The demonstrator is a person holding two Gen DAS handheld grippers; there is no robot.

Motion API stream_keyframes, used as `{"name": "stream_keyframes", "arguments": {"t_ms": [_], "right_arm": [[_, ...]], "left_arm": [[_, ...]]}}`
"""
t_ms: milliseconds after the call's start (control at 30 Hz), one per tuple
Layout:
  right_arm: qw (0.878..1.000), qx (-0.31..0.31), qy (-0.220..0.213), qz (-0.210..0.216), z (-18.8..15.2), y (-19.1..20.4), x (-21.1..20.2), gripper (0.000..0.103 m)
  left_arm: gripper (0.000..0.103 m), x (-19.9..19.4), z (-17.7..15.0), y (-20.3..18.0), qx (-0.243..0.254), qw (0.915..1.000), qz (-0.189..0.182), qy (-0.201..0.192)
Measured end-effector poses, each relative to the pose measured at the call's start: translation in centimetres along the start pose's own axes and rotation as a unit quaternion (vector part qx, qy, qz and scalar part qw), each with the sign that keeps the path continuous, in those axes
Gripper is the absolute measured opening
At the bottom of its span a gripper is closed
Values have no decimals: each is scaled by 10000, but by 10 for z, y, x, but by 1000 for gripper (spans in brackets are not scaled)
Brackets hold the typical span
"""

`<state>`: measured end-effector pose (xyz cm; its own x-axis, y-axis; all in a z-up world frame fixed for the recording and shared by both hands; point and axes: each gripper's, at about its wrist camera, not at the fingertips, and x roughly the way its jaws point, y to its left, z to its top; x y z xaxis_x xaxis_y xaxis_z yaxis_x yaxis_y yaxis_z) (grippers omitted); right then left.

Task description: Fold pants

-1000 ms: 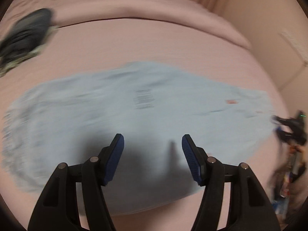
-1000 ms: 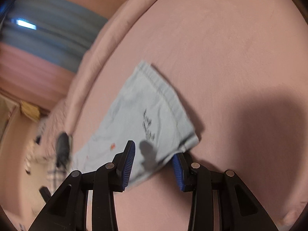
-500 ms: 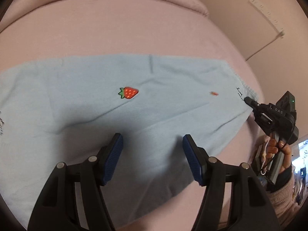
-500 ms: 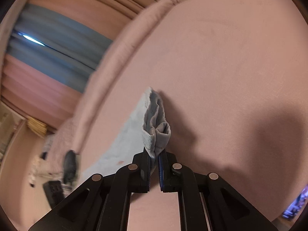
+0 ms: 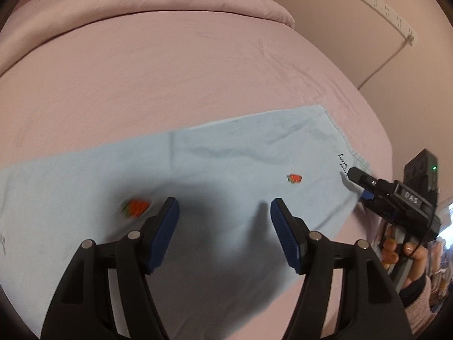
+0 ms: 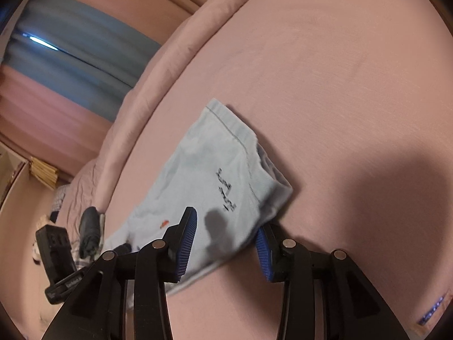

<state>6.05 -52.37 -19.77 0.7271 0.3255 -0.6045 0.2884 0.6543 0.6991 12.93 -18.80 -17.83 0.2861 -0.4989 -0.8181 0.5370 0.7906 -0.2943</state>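
Note:
Light blue pants [image 5: 220, 170] with small red strawberry marks lie flat across a pink bed [image 5: 170, 70]. My left gripper [image 5: 223, 221] is open just above the cloth's near part, holding nothing. The leg hem with black lettering shows in the right wrist view [image 6: 215, 167]. My right gripper [image 6: 223, 235] is open at the hem's near corner, its fingers on either side of the cloth edge. The right gripper also shows in the left wrist view [image 5: 359, 178], its tip at the hem corner.
A pink duvet roll [image 5: 141, 2] lies along the bed's far side. A wall with a white socket strip [image 5: 385, 14] is to the right. Dark clothes [image 6: 89, 232] lie past the pants, with curtains [image 6: 70, 45] behind.
My right gripper was open, shut on the hem corner and lifted it half a second ago, and is now open with the hem lying down. My left gripper swept right along the pants.

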Motion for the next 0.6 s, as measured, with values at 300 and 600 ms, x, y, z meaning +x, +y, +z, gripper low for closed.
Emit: {"name": "stream_keyframes", "arguments": {"t_ms": [300, 600], "right_arm": [[9999, -127, -65, 57, 4, -3, 1, 31], [9996, -235, 40, -140, 8, -2, -1, 19]], "left_arm": [[67, 17, 12, -7, 238, 9995, 139, 155], [67, 22, 14, -4, 262, 9994, 92, 190]]}}
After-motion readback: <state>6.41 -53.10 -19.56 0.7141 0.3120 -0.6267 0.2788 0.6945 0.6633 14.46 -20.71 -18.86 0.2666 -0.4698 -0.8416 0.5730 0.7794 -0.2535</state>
